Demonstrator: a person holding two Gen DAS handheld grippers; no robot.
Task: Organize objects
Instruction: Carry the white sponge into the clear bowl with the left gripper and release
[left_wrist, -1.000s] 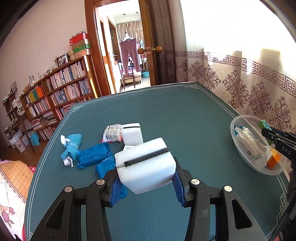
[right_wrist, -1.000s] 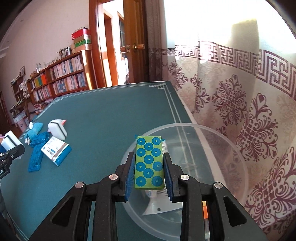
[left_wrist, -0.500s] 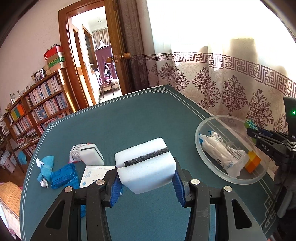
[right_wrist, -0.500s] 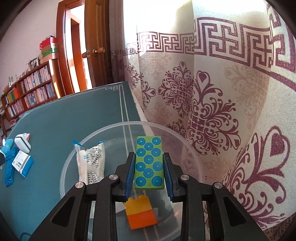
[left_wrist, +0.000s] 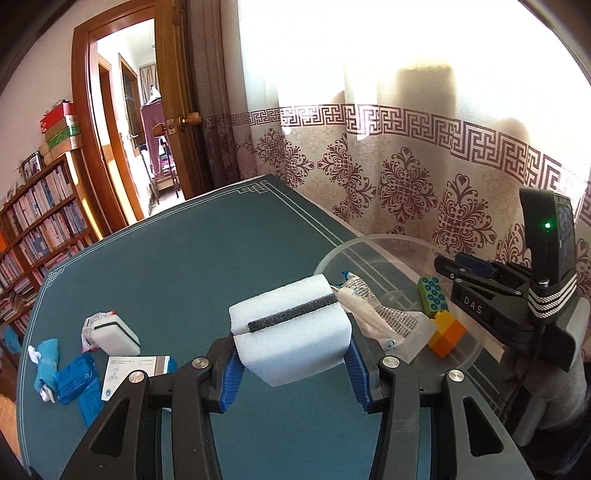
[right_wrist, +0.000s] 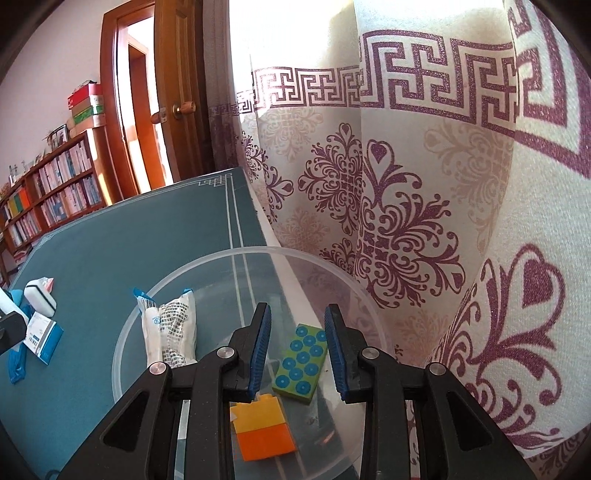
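Left wrist view shows what the other view barely catches: the left tongs (left_wrist: 293, 363) pinching a white foam sponge with a dark strip across its top (left_wrist: 290, 328) between blue pads, held above the teal worktop (left_wrist: 177, 258) just beside the clear round plastic bowl (left_wrist: 332, 256). It also shows the right tongs (left_wrist: 456, 269) from the side, reaching level over the bowl's far edge, with a green light on the black device mounted behind them. Right wrist view looks straight down into that bowl (right_wrist: 144, 306): the right tongs (right_wrist: 297, 349) are spread apart, and the green rectangular block with blue dots (right_wrist: 301, 362) lies free on the bowl floor between the blue pads, touching neither. Just beside it in the bowl sits a yellow and orange toy brick (right_wrist: 262, 430), and to the left a crumpled white printed plastic packet (right_wrist: 171, 332) leans toward the rim. On the worktop away from the bowl lie a second white sponge with a dark band (left_wrist: 114, 334), a white and blue card box (left_wrist: 133, 373), and blue wrapped packs (left_wrist: 75, 380). A white curtain with purple patterns (right_wrist: 406, 221) hangs close behind the bowl.
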